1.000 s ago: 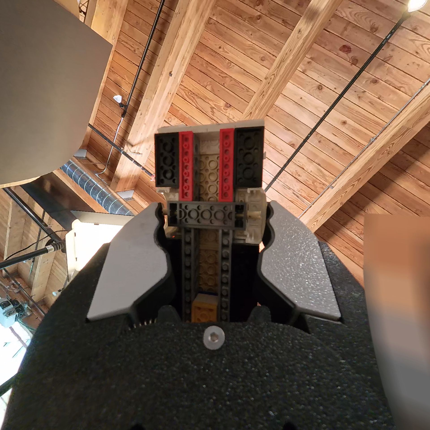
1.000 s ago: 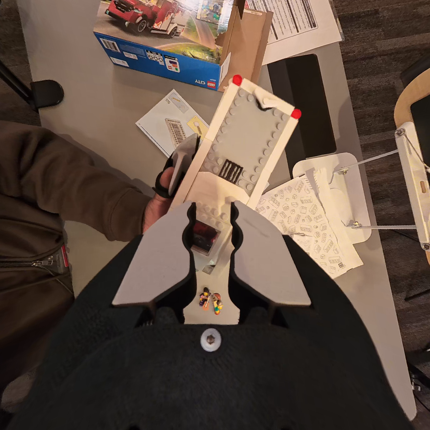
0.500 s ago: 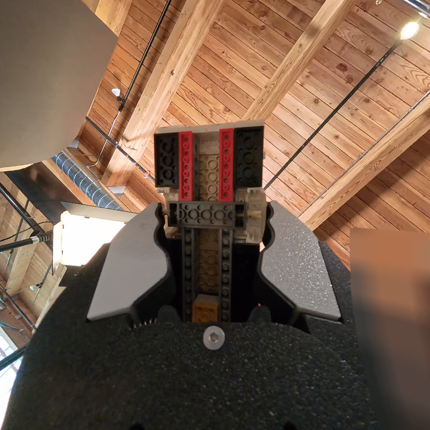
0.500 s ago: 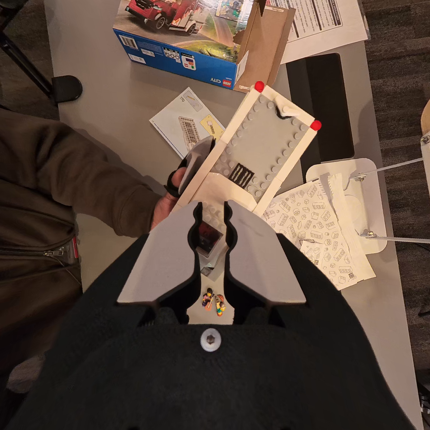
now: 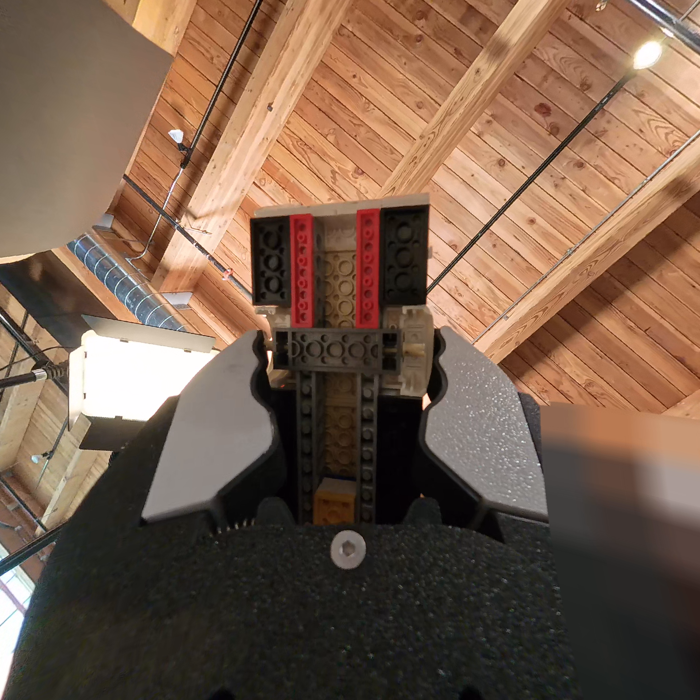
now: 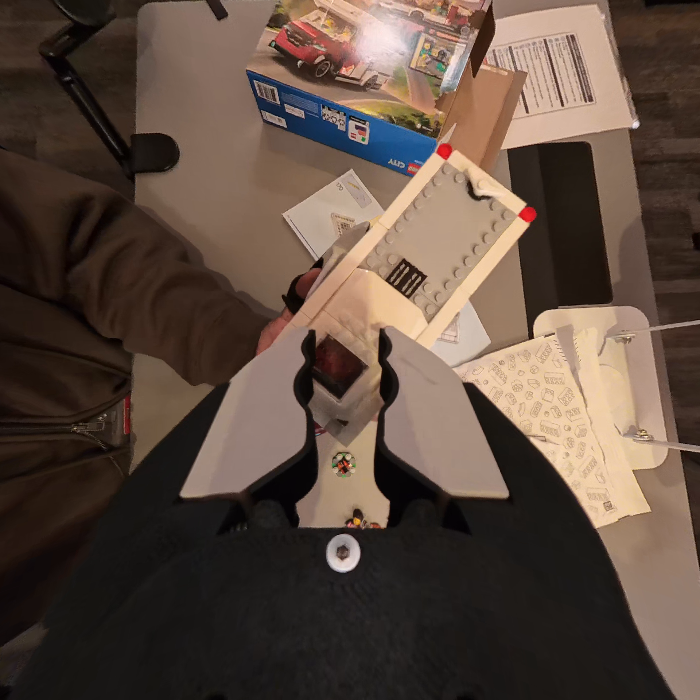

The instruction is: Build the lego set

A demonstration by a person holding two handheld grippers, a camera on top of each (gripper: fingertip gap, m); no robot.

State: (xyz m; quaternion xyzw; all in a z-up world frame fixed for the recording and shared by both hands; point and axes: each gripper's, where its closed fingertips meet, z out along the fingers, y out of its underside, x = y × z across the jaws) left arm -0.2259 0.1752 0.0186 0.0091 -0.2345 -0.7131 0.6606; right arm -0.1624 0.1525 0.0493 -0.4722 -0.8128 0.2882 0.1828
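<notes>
My left gripper [image 5: 348, 341] points up at the wooden ceiling and is shut on a brick-built vehicle [image 5: 341, 265]. I see its underside, with black, red, tan and dark grey plates, and both pads press on its white sides. In the right wrist view the same vehicle [image 6: 443, 235] shows from above, with white walls, a grey studded roof and two red corner studs. One left finger [image 6: 341, 246] is against its side. My right gripper [image 6: 345, 337] is open. Its fingers straddle the cab end around the dark windscreen piece [image 6: 337, 365].
On the grey table [image 6: 212, 151] lie a blue set box [image 6: 352, 75], an instruction booklet [image 6: 325, 212], printed paper bags [image 6: 541, 409], a printed sheet [image 6: 549, 75], a black pad [image 6: 560, 219], a small round green piece [image 6: 343, 463] and minifigures [image 6: 358, 522]. A person's brown sleeve [image 6: 113, 284] is at the left. Spacing between my two grippers at the tips: around 8 centimeters.
The right jaws narrowed over the cab, then widened again. The right gripper has moved closer along the vehicle. The left gripper keeps its hold, and its view has turned slightly.
</notes>
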